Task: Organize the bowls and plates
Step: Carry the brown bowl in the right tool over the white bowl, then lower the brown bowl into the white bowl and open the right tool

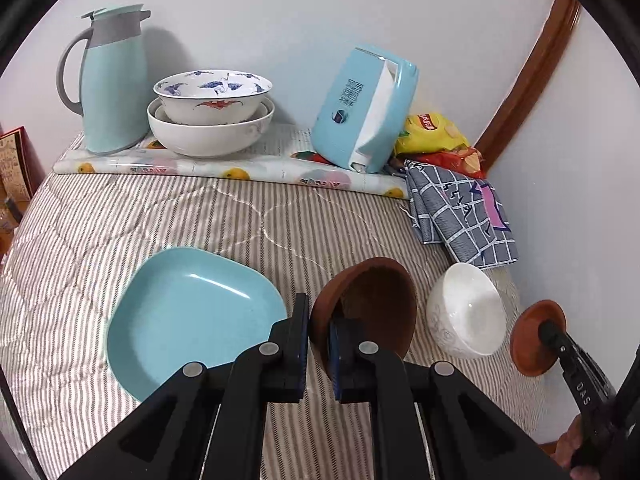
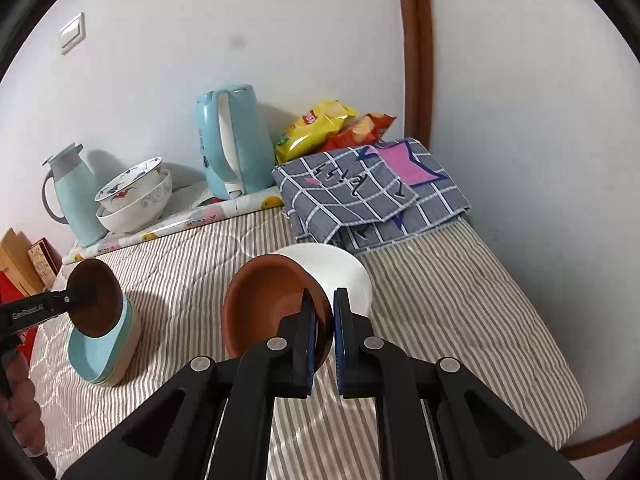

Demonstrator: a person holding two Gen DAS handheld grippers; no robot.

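Left gripper (image 1: 319, 320): pinching the rim of a dark brown bowl (image 1: 372, 304), holding it tilted above the striped quilt (image 1: 160, 216).
Right gripper (image 2: 324, 312): clamping the rim of a reddish-brown bowl (image 2: 264, 304), carrying it just in front of the white bowl (image 2: 344, 268).
Blue plates (image 2: 100, 356): sitting stacked on the quilt at the near left.
White bowl: resting on the quilt to the right, near the checked cloth (image 2: 372, 192).
Far edge: two nested patterned bowls (image 1: 212, 112) standing beside a pale blue jug (image 1: 112, 80).
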